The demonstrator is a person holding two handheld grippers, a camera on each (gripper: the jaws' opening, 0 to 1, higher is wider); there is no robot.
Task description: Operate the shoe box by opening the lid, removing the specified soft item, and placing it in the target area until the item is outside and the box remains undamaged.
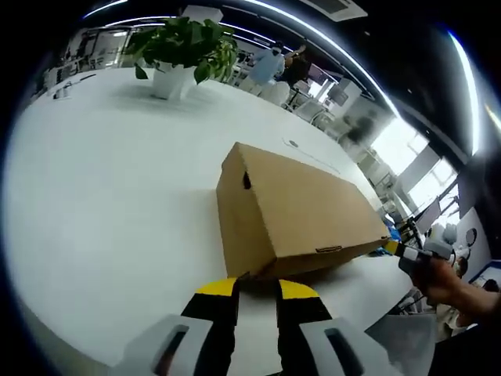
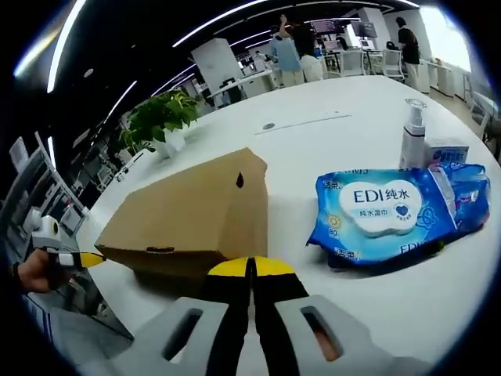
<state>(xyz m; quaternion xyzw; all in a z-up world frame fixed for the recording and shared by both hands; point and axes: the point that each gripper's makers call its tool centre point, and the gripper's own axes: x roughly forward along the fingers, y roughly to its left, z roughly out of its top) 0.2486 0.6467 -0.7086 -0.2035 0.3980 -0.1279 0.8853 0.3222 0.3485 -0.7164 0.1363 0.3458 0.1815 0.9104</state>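
Note:
A closed brown cardboard shoe box (image 1: pixel 297 211) lies on the white table (image 1: pixel 109 196), its lid down. My left gripper (image 1: pixel 257 290) stands slightly open at the box's near corner, with nothing between its yellow-tipped fingers. My right gripper (image 2: pixel 252 268) is shut, its yellow tips pressed together just in front of the shoe box (image 2: pixel 188 211). The right gripper (image 1: pixel 401 251), held by a hand, also shows at the box's far end in the left gripper view. In the right gripper view the left gripper (image 2: pixel 82 259) shows at the box's left end.
A blue pack of wet wipes (image 2: pixel 391 211) lies right of the box, with a white pump bottle (image 2: pixel 412 133) and a small carton (image 2: pixel 448 150) behind it. A potted plant (image 1: pixel 184 47) stands at the table's far side. People and desks fill the background.

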